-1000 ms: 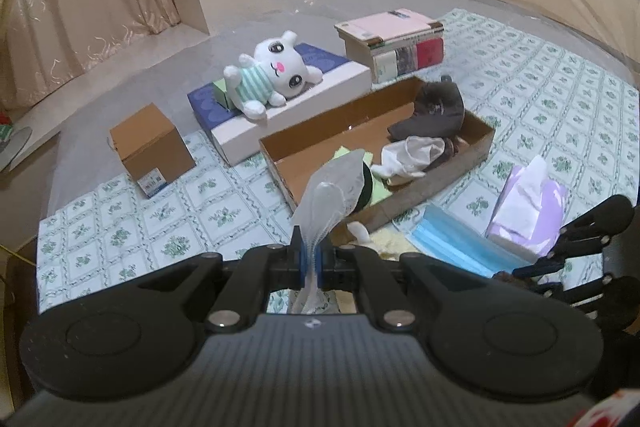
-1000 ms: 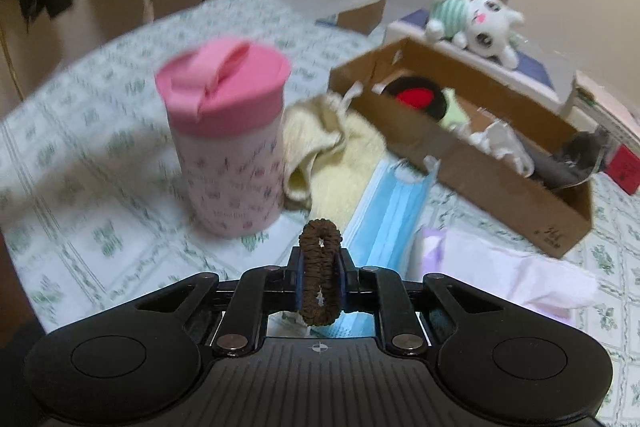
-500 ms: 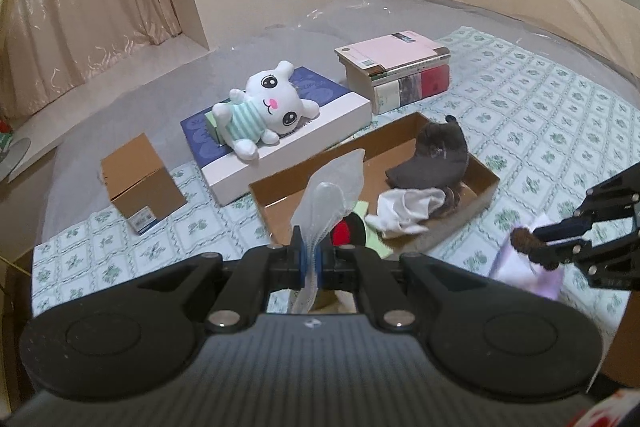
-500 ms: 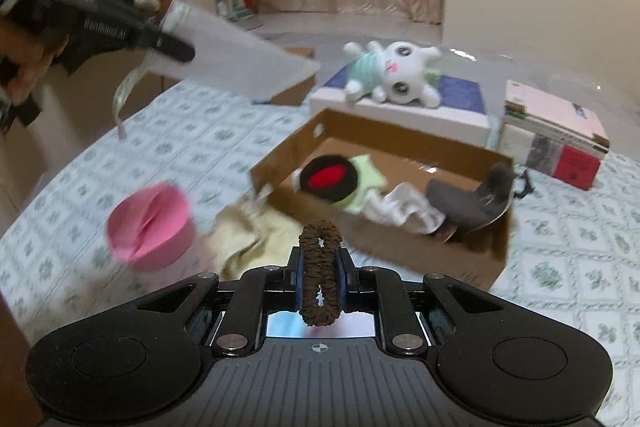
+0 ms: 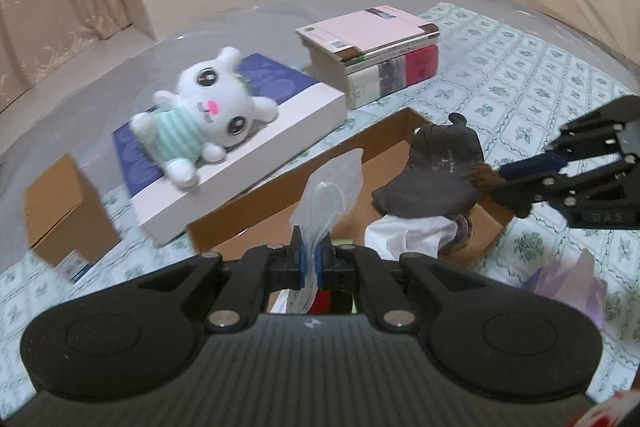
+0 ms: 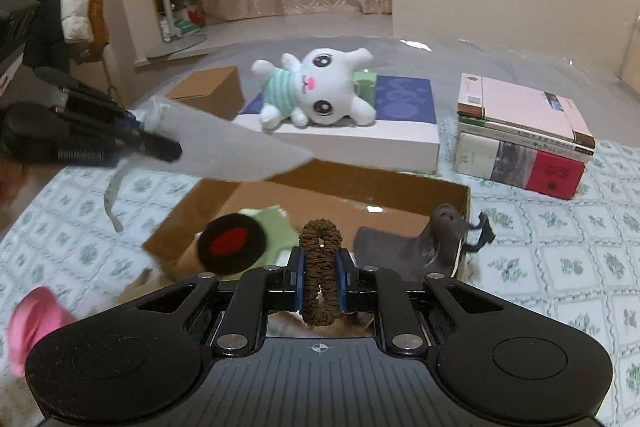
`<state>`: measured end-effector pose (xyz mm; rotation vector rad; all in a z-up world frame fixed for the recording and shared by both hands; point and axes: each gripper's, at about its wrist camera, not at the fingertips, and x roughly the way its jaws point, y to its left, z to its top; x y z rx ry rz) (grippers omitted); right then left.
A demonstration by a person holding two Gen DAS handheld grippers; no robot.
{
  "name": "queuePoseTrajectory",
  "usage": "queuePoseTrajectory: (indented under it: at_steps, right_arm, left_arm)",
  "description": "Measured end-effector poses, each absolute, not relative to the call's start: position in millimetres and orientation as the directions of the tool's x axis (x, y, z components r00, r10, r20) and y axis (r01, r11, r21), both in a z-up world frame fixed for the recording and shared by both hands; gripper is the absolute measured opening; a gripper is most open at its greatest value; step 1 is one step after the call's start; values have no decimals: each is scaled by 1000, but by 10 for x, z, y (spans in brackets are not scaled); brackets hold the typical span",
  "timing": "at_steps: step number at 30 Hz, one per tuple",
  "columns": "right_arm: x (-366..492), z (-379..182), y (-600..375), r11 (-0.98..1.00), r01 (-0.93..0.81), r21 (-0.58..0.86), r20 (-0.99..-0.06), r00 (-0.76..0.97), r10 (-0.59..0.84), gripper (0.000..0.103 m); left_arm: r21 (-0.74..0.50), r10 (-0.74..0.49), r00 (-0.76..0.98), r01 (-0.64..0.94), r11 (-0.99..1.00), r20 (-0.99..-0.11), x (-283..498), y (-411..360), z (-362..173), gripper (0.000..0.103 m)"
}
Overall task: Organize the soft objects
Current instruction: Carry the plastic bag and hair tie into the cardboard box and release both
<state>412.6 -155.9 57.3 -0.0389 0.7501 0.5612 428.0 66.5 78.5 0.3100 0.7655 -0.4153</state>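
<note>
My left gripper [image 5: 311,259] is shut on a clear plastic bag [image 5: 328,187] and hangs over the near left part of the open cardboard box [image 5: 248,203]. The same bag [image 6: 224,151] shows blurred in the right wrist view, held by the left gripper [image 6: 160,147]. My right gripper [image 6: 320,279] is shut on a brown hair scrunchie [image 6: 320,251] above the box's [image 6: 360,191] near edge. From the left wrist view the right gripper [image 5: 516,183] reaches in with the scrunchie [image 5: 484,179]. Inside the box lie a dark cap [image 5: 436,179], a white cloth [image 5: 408,235] and a black and red round item [image 6: 232,243] on a green cloth [image 6: 272,223].
A white plush bunny [image 5: 200,115] lies on a flat blue and white box [image 5: 256,123]. Stacked books [image 5: 372,55] stand behind the cardboard box, a small brown carton [image 5: 60,203] at the left. A purple tissue pack [image 5: 568,279] and a pink cup lid [image 6: 32,323] are near.
Both grippers have moved in over the cardboard box, the right one rising away from the pink cup. The bag and the scrunchie stay gripped.
</note>
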Motion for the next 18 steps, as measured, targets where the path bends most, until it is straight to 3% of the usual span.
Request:
queuePoseTrajectory:
  at_steps: [7,10,12,18]
  right_arm:
    - [4462,299,-1522,862,-473,182,-685,568,456,16]
    - [4522,200,-1512,863,-467,192,-696,555,455,16]
    - [4548,158,-1498,863,-464,200,-700,548,457,16]
    - [4593,139,-1449,860,-457,226,-695,543,471,16]
  left_arm:
    - [153,-265,622,536,830,-737,4553,505,329,10]
    - [164,-244,601,543,823,-761,4592,491,148,25]
    - [165,-238,595,543,823,-768,4583,517,87,42]
    - [116,-253,587,518,847,-769,4481,695,137,48]
